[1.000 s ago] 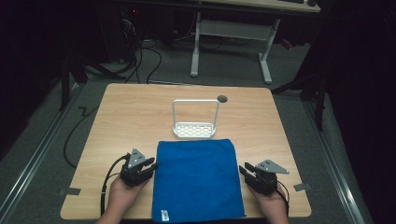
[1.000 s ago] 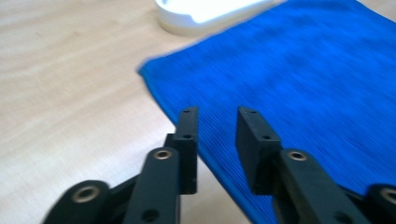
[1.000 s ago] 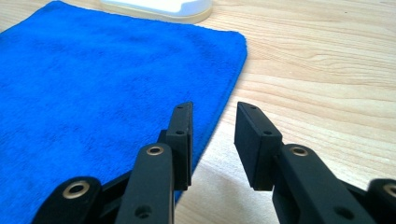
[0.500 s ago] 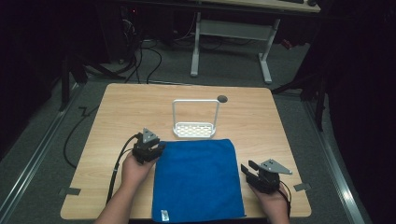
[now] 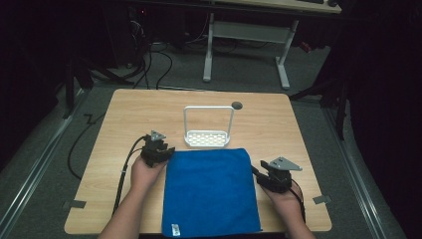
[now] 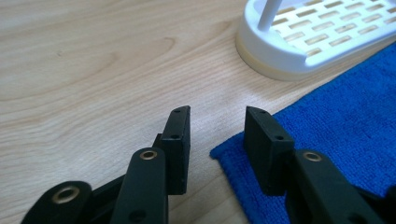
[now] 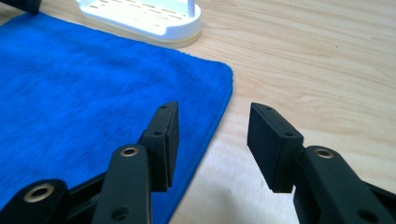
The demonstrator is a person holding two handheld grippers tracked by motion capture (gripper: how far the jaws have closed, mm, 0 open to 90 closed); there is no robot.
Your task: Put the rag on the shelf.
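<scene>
1. Right tongs [image 5: 257, 174]: parked at the right edge of the blue cloth [image 5: 209, 189], near the person's side. Jaws spread apart, nothing between them; one jaw over the cloth's edge, the other over bare tabletop [image 5: 298, 134]. Position unchanged from a second ago.
2. Blue cloth: flat, spread across the near middle of the tabletop, small label at its near edge. Not lifted.
3. Left tongs [image 5: 166, 150]: moved forward along the cloth's left edge in the last second, now at its far left corner [image 6: 224, 154]. Jaws released, straddling that corner, not yet closed on it.
4. White rack [image 5: 207, 137]: just beyond the cloth's far edge, touching or nearly so.
5. Judgement: the forward move suggests a corner pinch is next, likely to fold or lift the cloth.
</scene>
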